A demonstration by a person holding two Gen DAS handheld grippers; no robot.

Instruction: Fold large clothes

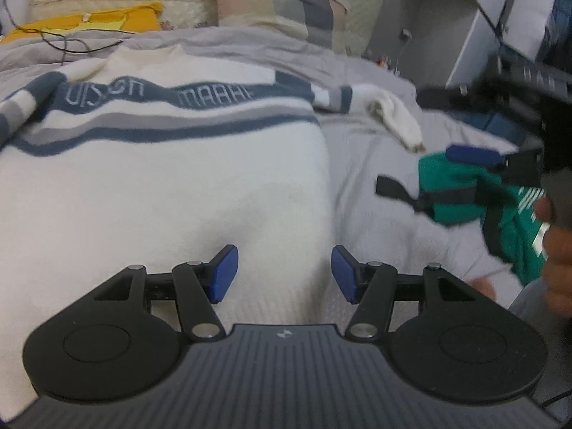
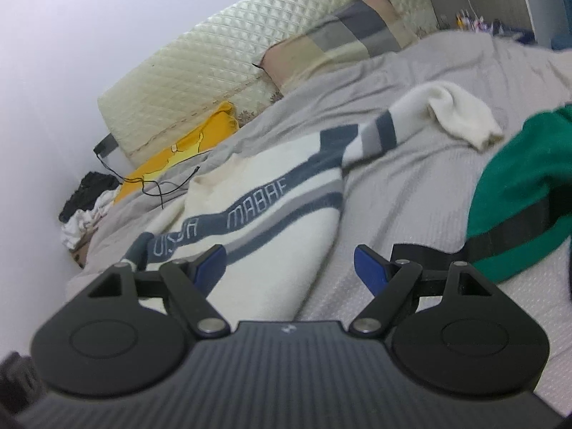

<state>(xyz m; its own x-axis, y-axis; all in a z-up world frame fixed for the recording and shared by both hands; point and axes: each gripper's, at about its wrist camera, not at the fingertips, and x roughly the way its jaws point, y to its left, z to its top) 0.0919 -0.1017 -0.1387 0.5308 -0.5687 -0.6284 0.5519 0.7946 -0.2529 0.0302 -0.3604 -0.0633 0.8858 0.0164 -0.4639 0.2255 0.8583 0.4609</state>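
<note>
The left gripper (image 1: 284, 273) has its jaws standing well apart with nothing between them. They hang at the lower middle of the left wrist view, right above the near right edge of the sweater (image 1: 161, 186); that edge runs up the picture between the two blue pads. The jaws probably stand wide so they can take a thick fold of knit.

The right gripper (image 2: 289, 271) also has its jaws spread wide and holds nothing. In the right wrist view its left pad sits over the sweater's lower body, and its right pad over the bare grey bed (image 2: 411, 178), so the same edge lies between the jaws. Whether either pair touches the cloth I cannot tell.

The sweater, white with blue and grey stripes and lettering, lies spread flat on the bed, filling the left and middle of the left wrist view. This suits folding, which seems not yet begun. One sleeve (image 2: 454, 114) stretches toward the upper right of the right wrist view, its cuff lying loose on the bed.

A green garment (image 2: 518, 193) is bunched at the right edge, near the sweater but apart from it. A patterned pillow (image 1: 279, 12) and a yellow cloth (image 1: 89, 23) lie along the top, before a quilted headboard (image 2: 232, 57).
</note>
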